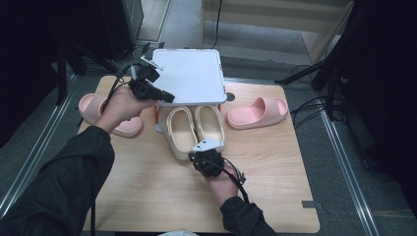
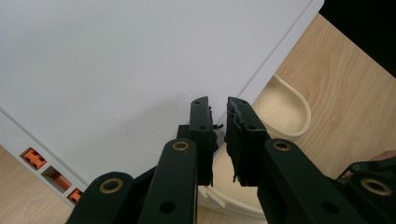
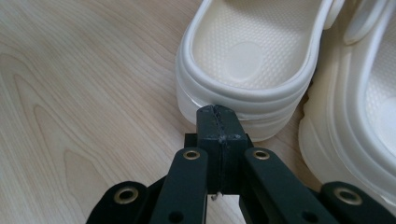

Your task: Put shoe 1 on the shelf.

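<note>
A white rack [image 1: 189, 73] with orange legs stands at the back of the wooden table [image 1: 147, 187]. My left gripper [image 1: 169, 97] is at its front left corner. In the left gripper view the rack's front edge [image 2: 116, 70] runs into the narrow gap of my left gripper [image 2: 219, 107], whose jaws pinch it. Two cream slippers [image 1: 181, 129] [image 1: 210, 123] lie side by side with their toes under the rack. My right gripper [image 1: 194, 155] [image 3: 218, 112] is shut with nothing in it, its tip against the heel of the left cream slipper [image 3: 243, 51].
One pink slipper [image 1: 258, 112] lies right of the rack. Another pink slipper [image 1: 93, 105] lies at the left, partly behind my left hand. Dark stands and cables surround the table. The near half of the table is bare wood.
</note>
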